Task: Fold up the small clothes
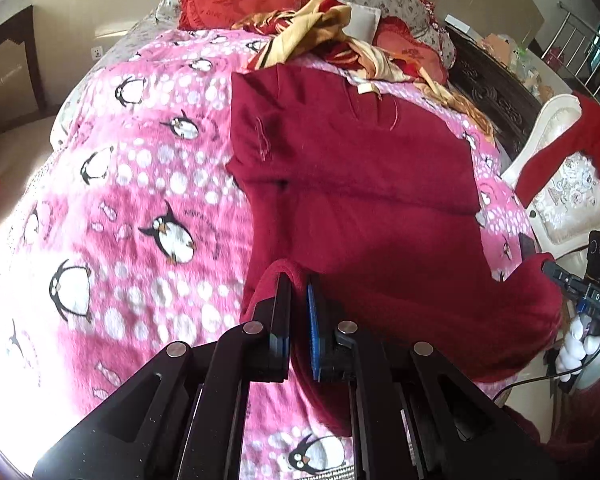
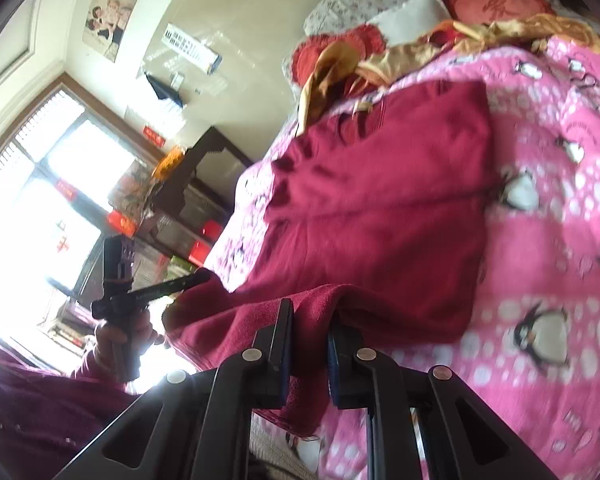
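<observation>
Left wrist view: the left gripper (image 1: 299,280) is pinched nearly closed on the near hem of the dark red sweater (image 1: 360,184). The rest of the sweater lies flat ahead of it on the pink penguin blanket (image 1: 120,208).

Right wrist view: the right gripper (image 2: 312,316) pinches the other hem corner, which bunches up between its fingers. The hem looks lifted for a fold. Next, both should carry it forward to the collar (image 2: 360,114).
</observation>
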`<state>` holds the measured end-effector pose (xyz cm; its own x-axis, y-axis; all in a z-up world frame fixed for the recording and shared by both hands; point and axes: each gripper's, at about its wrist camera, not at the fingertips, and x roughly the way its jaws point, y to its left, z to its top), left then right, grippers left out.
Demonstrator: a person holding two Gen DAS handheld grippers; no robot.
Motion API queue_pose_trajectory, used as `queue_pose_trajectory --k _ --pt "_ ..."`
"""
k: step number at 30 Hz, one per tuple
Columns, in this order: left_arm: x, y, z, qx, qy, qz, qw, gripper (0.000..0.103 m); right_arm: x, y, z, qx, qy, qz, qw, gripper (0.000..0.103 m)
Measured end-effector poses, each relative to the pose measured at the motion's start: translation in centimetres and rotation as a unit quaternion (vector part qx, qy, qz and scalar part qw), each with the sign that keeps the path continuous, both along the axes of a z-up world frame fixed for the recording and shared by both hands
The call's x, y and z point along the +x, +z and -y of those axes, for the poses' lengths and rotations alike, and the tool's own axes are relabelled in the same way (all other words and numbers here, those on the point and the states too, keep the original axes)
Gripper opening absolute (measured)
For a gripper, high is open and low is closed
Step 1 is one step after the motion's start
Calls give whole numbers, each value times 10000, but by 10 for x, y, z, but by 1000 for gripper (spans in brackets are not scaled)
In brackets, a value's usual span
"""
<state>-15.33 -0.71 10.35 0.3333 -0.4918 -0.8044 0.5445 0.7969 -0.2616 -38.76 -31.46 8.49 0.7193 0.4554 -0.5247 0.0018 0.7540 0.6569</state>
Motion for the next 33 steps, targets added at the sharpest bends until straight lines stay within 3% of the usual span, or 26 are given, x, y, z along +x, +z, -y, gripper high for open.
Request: queue_pose_trajectory --k 5,9,17,22,27,31,32,33 --pt "28 15 3 -78 291 396 9988 6 24 6 26 -61 -533 153 9984 13" --pt "60 18 22 -111 423 483 9979 6 45 9 49 -109 -885 221 9958 12" --pt "118 21 67 84 582 732 9956 6 111 18 80 -497 -1128 141 9923 12" --pt "153 9 89 324 641 675 9951 6 151 11 102 -548 -1252 -31 9906 12" --pt "179 -16 104 537 738 393 9951 6 184 -18 122 -528 -1380 -478 9879 12" --pt "188 -24 103 464 726 121 9962 9 191 -28 132 -330 -1323 -619 9887 15" --pt "188 -22 101 425 664 86 9968 12 187 -23 133 -248 -1294 -546 9898 19" --pt "188 -20 100 401 603 65 9974 15 183 -18 134 -220 -1312 -458 9901 30"
